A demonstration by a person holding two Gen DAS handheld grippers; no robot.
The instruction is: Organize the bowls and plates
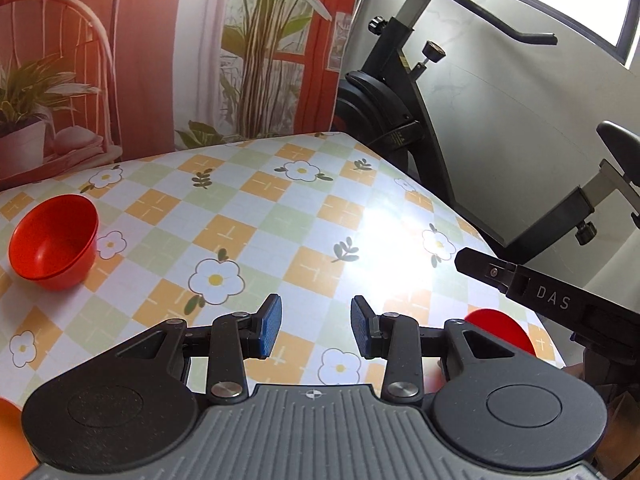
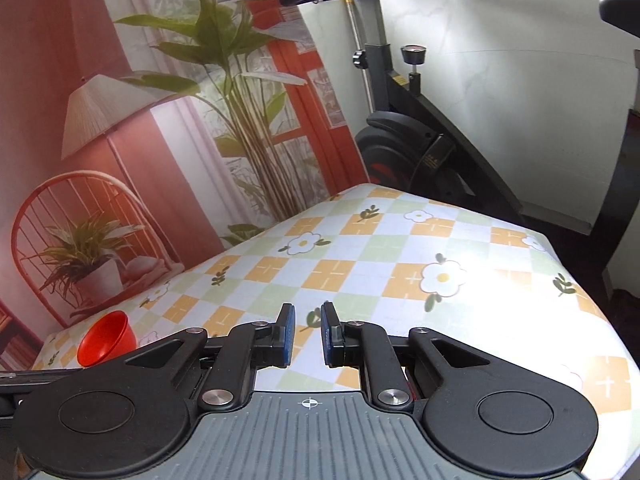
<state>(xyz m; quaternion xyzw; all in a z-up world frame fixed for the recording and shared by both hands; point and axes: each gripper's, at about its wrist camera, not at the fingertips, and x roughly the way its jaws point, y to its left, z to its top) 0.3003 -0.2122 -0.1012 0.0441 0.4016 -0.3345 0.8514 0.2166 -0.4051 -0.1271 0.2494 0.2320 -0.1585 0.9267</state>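
Observation:
A red bowl point(image 1: 54, 240), seemingly two nested, stands on the checked flower tablecloth point(image 1: 256, 208) at the far left; the right wrist view has this red bowl point(image 2: 106, 340) low on the left. My left gripper point(image 1: 316, 326) hovers over the table, open, with nothing between its blue pads point(image 1: 272, 326). A red plate point(image 1: 500, 330) lies near the table's right edge, partly hidden behind the left gripper's linkage. My right gripper point(image 2: 308, 332) is open by a narrow gap with only tablecloth showing between the pads. Its black body point(image 1: 560, 300) reaches in above the plate.
An orange object point(image 1: 8, 432) peeks in at the lower left corner. A black exercise bike point(image 1: 400, 92) stands just past the table's far right edge. A printed backdrop point(image 1: 160, 60) hangs behind the table. Window glare washes the cloth at the right.

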